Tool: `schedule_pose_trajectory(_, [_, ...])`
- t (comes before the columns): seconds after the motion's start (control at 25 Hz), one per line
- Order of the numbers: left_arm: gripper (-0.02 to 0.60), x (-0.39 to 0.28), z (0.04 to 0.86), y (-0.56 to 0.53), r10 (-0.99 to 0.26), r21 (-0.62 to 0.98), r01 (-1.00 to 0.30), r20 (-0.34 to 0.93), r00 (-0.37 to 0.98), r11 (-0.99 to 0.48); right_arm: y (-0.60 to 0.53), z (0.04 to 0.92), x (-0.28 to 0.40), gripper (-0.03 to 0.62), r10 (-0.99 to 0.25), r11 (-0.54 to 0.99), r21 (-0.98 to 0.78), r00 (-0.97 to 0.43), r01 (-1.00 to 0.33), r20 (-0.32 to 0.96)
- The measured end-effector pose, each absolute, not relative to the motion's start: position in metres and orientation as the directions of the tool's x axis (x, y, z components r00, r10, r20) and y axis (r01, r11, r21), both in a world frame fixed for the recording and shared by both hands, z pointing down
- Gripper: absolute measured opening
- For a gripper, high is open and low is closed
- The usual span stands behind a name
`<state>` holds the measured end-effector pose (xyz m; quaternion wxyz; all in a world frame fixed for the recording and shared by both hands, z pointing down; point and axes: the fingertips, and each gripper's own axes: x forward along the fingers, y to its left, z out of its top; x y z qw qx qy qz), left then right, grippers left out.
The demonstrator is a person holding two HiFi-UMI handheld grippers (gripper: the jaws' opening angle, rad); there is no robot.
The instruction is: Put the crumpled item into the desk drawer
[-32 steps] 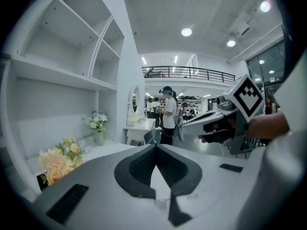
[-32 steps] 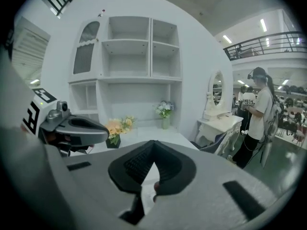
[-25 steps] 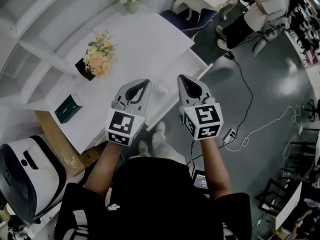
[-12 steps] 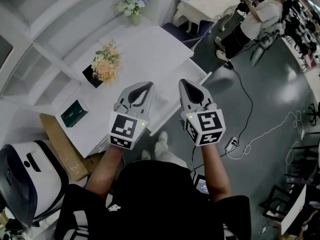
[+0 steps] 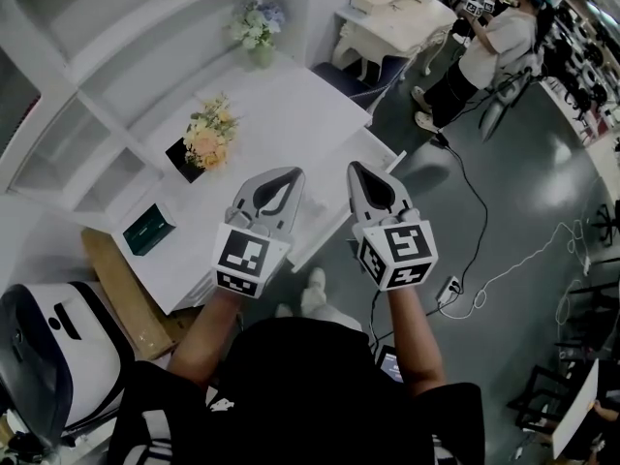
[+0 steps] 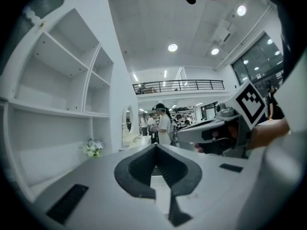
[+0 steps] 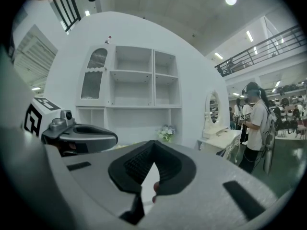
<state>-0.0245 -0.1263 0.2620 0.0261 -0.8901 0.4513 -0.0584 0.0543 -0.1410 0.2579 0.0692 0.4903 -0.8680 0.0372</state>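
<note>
In the head view both grippers are held side by side over the near edge of the white desk (image 5: 291, 105). My left gripper (image 5: 291, 173) is shut and holds nothing; its view shows the dark pads (image 6: 165, 169) meeting at the tip. My right gripper (image 5: 354, 167) is also shut and empty, with its pads (image 7: 165, 169) closed together. Below them a long white drawer (image 5: 363, 158) seems to stand pulled out along the desk's front. A small pale lump (image 5: 315, 200) between the grippers may be the crumpled item; it is too faint to be sure.
On the desk stand a peach flower arrangement (image 5: 208, 141), a vase of pale flowers (image 5: 257, 27) and a dark green box (image 5: 145, 231). Shelves rise at the left. A cardboard sheet (image 5: 121, 289) leans by the desk. A person (image 5: 484, 51) stands at the far right; cables and a power strip (image 5: 448, 287) lie on the floor.
The head view has shifted, so the desk and flowers sit lower and further right in the picture. Both grippers keep their side-by-side pose and stay shut.
</note>
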Motion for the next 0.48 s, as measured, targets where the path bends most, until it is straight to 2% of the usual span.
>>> schedule_pose_trajectory(0.48, [0.006,-0.025,0.253,-0.116,-0.809,-0.107,-0.802,0.07,0.584,-0.588,-0.128,0.253,0.051,-0.004,-0.845,0.519,0.01,-0.512,-0.855,0.152])
